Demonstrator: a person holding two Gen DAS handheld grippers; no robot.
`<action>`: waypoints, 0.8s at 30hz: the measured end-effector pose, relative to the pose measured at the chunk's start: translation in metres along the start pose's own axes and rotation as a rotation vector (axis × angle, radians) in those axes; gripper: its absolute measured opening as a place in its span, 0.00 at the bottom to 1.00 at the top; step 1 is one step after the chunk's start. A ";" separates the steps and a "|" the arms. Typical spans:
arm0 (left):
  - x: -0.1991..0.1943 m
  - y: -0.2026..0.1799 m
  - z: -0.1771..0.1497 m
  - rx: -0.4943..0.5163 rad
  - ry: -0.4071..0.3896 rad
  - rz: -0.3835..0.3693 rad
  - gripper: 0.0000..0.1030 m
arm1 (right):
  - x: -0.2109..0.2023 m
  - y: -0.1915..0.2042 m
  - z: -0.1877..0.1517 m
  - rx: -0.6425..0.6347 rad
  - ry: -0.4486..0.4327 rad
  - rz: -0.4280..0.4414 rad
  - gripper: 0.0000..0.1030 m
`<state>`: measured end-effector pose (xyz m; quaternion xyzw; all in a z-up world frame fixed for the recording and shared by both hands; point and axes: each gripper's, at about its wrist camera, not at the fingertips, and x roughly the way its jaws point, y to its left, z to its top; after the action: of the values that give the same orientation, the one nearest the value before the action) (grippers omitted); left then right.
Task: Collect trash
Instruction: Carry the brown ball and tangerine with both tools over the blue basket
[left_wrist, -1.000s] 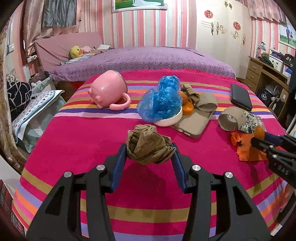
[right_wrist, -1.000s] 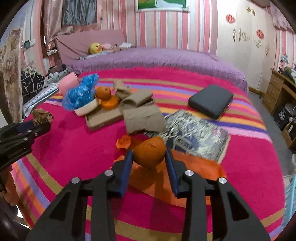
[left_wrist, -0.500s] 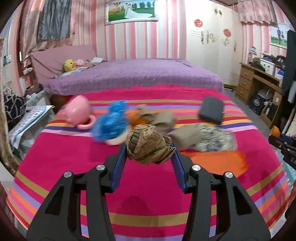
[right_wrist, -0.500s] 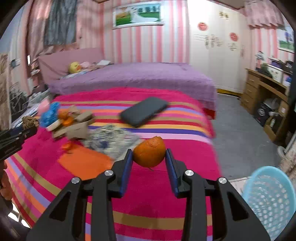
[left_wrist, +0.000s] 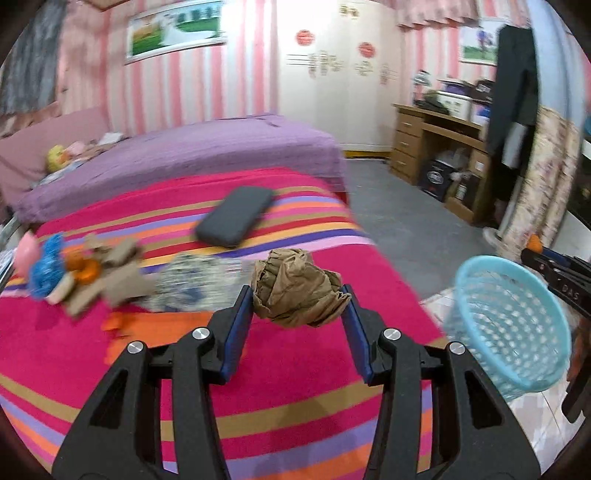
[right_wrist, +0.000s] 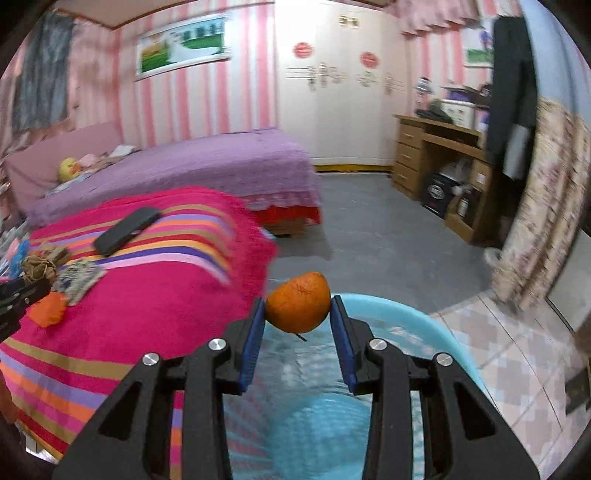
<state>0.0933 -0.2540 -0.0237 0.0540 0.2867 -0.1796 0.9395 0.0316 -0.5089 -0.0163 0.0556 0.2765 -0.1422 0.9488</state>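
My left gripper (left_wrist: 297, 295) is shut on a crumpled brown paper ball (left_wrist: 295, 288), held in the air above the striped bed cover. A light blue mesh basket (left_wrist: 509, 328) stands on the floor to its right, off the bed's corner. My right gripper (right_wrist: 297, 310) is shut on a piece of orange peel (right_wrist: 299, 301) and hangs right over the blue basket (right_wrist: 406, 321), whose rim fills the view below it. At the far left of the right wrist view the left gripper (right_wrist: 22, 291) shows with the paper ball (right_wrist: 38, 269).
On the striped bed cover (left_wrist: 184, 369) lie a dark flat case (left_wrist: 234, 216), a patterned cloth (left_wrist: 192, 280), brown paper scraps (left_wrist: 110, 273), orange peel pieces (left_wrist: 83, 269), a blue plastic wad (left_wrist: 46, 264) and a pink cup (left_wrist: 26, 251). A wooden desk (right_wrist: 439, 147) and a floral curtain (right_wrist: 543, 206) stand across the grey floor.
Both grippers swung to the right away from the bed's clutter, each keeping its load. The blue basket came into view, and the right gripper now hangs over it.
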 end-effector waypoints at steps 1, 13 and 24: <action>0.002 -0.011 0.002 0.008 0.002 -0.012 0.45 | -0.001 -0.013 -0.003 0.006 0.003 -0.018 0.35; 0.036 -0.160 0.003 0.095 0.062 -0.166 0.45 | -0.001 -0.099 -0.034 0.051 0.035 -0.073 0.35; 0.073 -0.188 -0.002 0.107 0.152 -0.152 0.59 | 0.006 -0.101 -0.041 0.062 0.031 -0.011 0.35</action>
<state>0.0793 -0.4504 -0.0659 0.0955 0.3506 -0.2606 0.8944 -0.0146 -0.5995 -0.0570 0.0856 0.2869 -0.1551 0.9414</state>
